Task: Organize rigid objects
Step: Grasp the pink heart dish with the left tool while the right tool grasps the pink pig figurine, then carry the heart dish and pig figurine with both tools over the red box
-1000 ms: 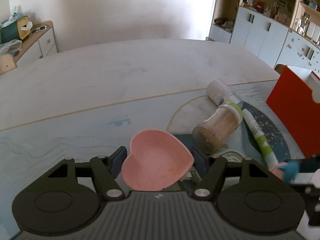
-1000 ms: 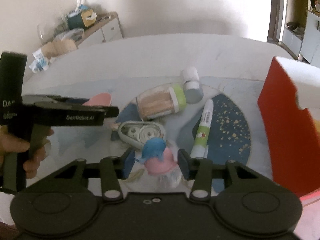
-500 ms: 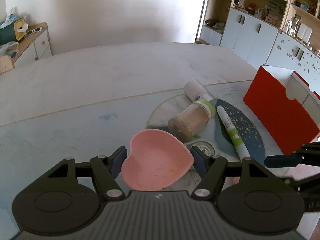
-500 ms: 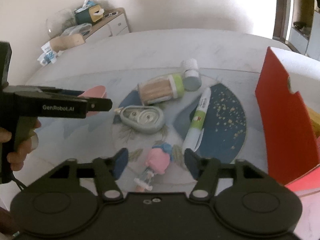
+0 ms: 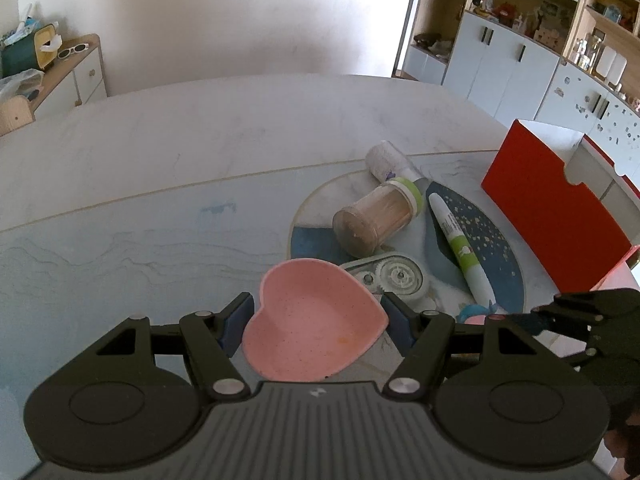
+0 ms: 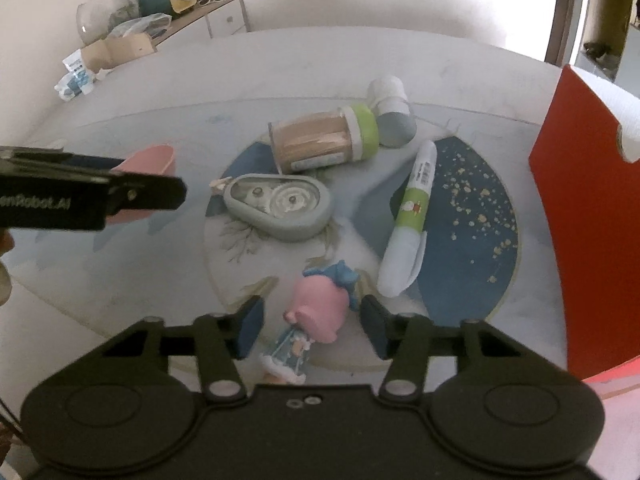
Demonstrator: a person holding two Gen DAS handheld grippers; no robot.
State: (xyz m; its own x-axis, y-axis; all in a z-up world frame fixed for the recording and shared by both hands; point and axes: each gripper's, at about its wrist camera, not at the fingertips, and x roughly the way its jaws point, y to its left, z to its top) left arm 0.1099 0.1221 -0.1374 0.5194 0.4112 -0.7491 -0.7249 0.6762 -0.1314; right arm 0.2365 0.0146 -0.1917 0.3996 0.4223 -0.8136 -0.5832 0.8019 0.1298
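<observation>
The pink-haired doll [image 6: 316,312], clamped upright in the right tongs [image 6: 312,326] a second ago, now lies on its side on the counter [image 6: 160,128], loose between the pads. Those jaws sprang wide and have just been closing again. The left tongs [image 5: 316,322] carry the heart-shaped pink dish [image 5: 314,322] slightly leftward, away from the correction tape dispenser [image 5: 394,278].
</observation>
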